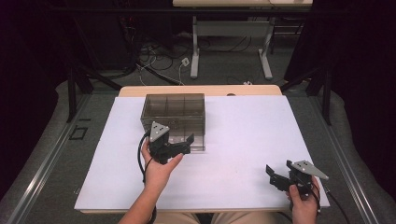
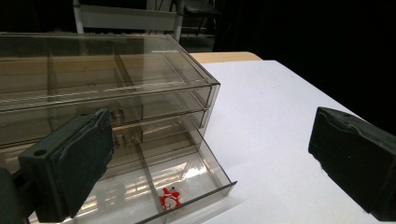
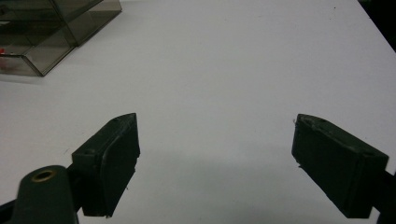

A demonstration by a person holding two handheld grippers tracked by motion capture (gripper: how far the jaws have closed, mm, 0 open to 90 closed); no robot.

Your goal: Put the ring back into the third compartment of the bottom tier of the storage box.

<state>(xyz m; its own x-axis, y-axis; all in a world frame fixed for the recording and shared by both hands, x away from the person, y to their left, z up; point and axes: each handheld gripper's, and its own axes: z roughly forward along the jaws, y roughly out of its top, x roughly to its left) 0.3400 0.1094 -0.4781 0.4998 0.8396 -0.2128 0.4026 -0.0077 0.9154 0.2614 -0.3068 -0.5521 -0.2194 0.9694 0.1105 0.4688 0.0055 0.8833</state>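
Observation:
A smoky clear plastic drawer cabinet (image 1: 173, 114) (image 2: 93, 60) stands on the white table (image 1: 243, 135), left of centre toward the back. Its bottom drawer (image 2: 205, 198) is pulled out, and a small red object (image 2: 170, 198) lies in it near the front wall. My left gripper (image 1: 180, 145) (image 2: 210, 130) hovers just in front of the open drawer, jaws wide apart with nothing between them. My right gripper (image 1: 272, 177) (image 3: 215, 135) sits low near the table's front right corner, open and empty, pointing left toward the cabinet (image 3: 60, 28).
The white table surface spreads bare between the cabinet and the right gripper. Behind the table are another table's white legs (image 1: 195, 51), loose cables (image 1: 154, 56) on the floor and dark stands (image 1: 72, 93) at both sides.

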